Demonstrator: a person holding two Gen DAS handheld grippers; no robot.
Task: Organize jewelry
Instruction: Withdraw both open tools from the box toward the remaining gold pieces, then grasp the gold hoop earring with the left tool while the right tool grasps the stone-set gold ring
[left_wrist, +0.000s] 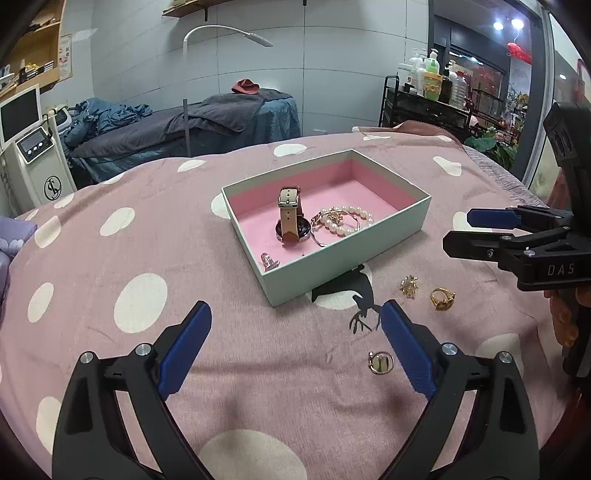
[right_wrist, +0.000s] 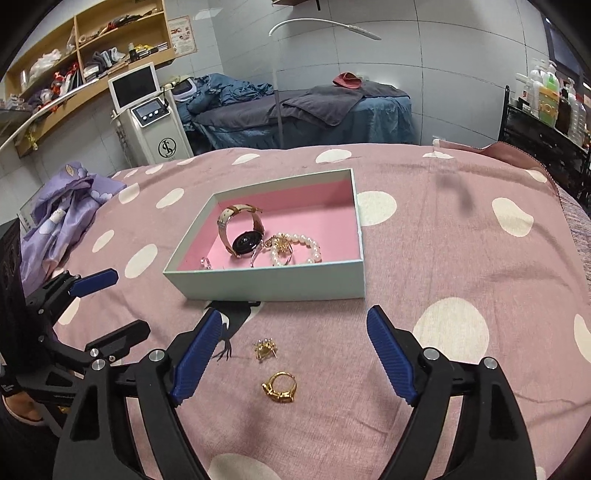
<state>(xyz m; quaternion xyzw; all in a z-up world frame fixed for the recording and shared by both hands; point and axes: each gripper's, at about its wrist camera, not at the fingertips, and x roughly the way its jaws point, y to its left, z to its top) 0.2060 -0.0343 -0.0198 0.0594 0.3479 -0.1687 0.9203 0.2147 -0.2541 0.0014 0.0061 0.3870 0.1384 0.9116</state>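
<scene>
Box holds watch, pearls. Three pieces left at 5 o'clock: brooch, ring, stud. Both tools open, empty.

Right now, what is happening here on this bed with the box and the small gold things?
A person holds a gripper in each hand and sorts jewelry into an open box. A watch, a pearl bracelet and a small silver piece already lie inside. A gold ring, a gold brooch and a round gold piece remain on the spotted cover. The left gripper and the right gripper are both open and empty.
</scene>
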